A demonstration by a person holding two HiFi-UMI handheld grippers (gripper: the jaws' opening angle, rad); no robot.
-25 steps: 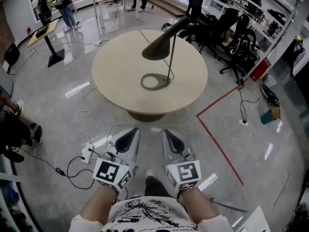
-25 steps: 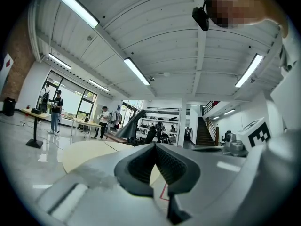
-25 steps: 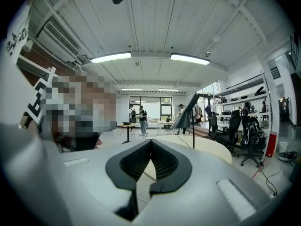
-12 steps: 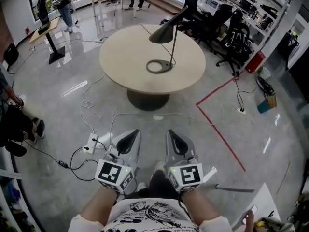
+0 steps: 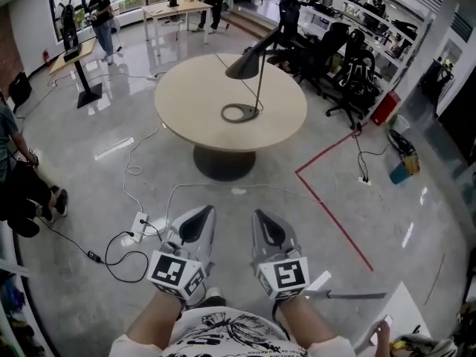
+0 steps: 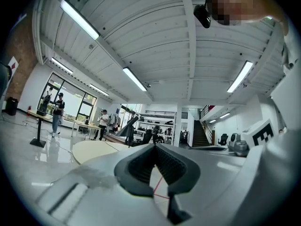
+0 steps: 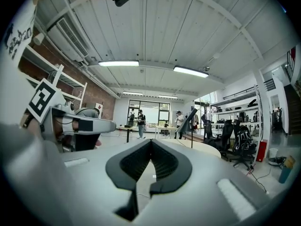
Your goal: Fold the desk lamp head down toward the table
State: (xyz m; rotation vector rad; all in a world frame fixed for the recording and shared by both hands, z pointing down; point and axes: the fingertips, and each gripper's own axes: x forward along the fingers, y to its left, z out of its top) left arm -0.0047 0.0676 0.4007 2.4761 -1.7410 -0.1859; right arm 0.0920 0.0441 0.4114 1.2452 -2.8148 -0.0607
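Head view: left gripper and right gripper both pinched closed on nothing, held low near the waist | lamp sat on the round table well ahead, lamp head up high | fold not started, reach and whole push-down left to do

Round table and desk lamp now farther away.

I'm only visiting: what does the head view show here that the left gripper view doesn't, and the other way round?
Only the head view: the lamp's ring base, the red floor line and a power strip on the floor.

Only the left gripper view: ceiling light strips, a staircase, and the left gripper close up, jaws together with nothing between them.

Both: the round table and the lamp's black head, far ahead.
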